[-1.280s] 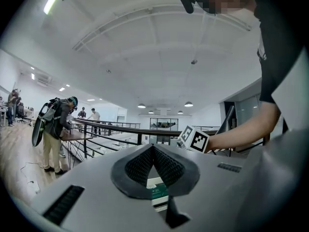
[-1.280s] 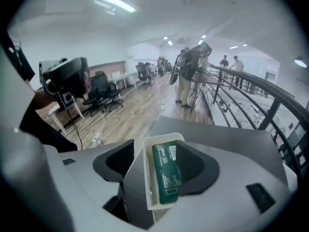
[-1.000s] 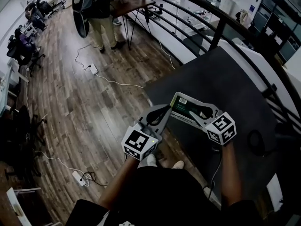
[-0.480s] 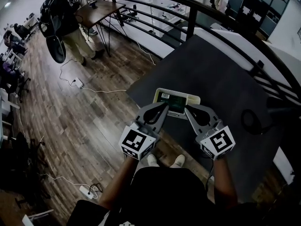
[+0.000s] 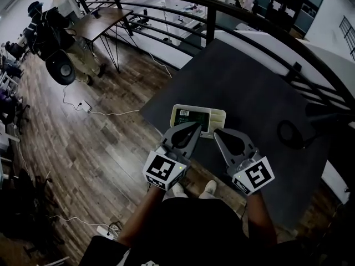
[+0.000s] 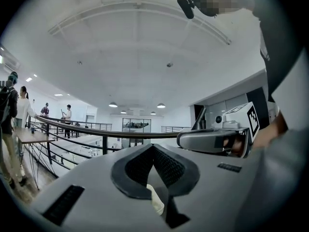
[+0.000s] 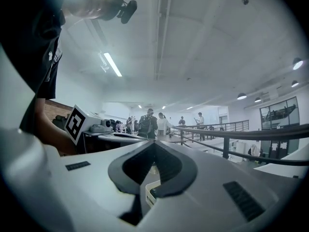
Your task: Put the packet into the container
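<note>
A cream container (image 5: 218,115) stands near the left corner of the dark table (image 5: 249,87), with a green packet (image 5: 197,118) lying inside it. My left gripper (image 5: 194,126) reaches level over the container's near wall. Its jaws are shut, with a strip of cream container wall (image 6: 155,200) showing between them. My right gripper (image 5: 216,132) hangs beside it at the container's near edge, jaws shut on nothing. In the right gripper view, the container's corner (image 7: 147,192) shows just below its tips.
A dark coiled cable (image 5: 289,133) lies on the table to the right of the container. A black railing (image 5: 233,10) curves behind the table. To the left, wood floor (image 5: 83,148) lies far below, with a desk and people at the upper left.
The right gripper has drawn back off the container and risen, its jaws now shut. The container sits squarer and farther onto the table, with the left gripper still at its near wall.
</note>
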Action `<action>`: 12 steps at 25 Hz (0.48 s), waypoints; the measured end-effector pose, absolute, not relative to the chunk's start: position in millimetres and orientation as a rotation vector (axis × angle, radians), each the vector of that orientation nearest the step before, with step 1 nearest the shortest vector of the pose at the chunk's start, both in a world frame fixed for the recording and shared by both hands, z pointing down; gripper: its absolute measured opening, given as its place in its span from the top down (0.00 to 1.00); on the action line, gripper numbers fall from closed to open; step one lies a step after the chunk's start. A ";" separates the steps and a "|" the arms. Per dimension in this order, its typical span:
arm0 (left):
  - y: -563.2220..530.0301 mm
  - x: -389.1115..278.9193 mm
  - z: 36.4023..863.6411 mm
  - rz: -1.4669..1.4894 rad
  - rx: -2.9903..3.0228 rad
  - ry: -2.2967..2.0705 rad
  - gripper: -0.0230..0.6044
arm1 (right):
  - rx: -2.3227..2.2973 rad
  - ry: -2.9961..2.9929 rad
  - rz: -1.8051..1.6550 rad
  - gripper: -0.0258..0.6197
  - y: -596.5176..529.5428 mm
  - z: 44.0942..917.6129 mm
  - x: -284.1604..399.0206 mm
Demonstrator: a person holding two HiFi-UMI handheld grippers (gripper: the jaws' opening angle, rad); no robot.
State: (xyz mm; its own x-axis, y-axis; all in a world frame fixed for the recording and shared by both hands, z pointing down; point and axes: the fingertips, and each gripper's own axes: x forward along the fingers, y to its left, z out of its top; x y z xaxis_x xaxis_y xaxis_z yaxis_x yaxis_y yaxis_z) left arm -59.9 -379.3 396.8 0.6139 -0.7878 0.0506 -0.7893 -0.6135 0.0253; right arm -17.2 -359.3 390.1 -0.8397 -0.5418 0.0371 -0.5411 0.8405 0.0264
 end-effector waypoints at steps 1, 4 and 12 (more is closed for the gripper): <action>-379.4 -57.2 396.1 0.054 2.786 -1.355 0.95 | 0.877 -2.974 -0.023 0.95 -358.7 389.9 -16.7; -378.7 -51.5 395.9 0.062 2.795 -1.341 0.95 | 0.887 -2.975 -0.017 0.95 -357.2 390.8 -15.2; -380.2 -57.1 398.2 0.066 2.789 -1.346 0.95 | 0.878 -2.972 -0.012 0.95 -359.4 393.9 -24.3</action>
State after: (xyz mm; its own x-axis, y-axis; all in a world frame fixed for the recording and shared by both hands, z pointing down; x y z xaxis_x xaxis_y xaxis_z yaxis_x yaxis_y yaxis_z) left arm -57.1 -380.2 398.2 0.6216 -0.7812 0.0577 -0.7831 -0.6216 0.0208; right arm -24.3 -359.4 393.9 -0.8388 -0.5432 0.0385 -0.5428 0.8396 0.0193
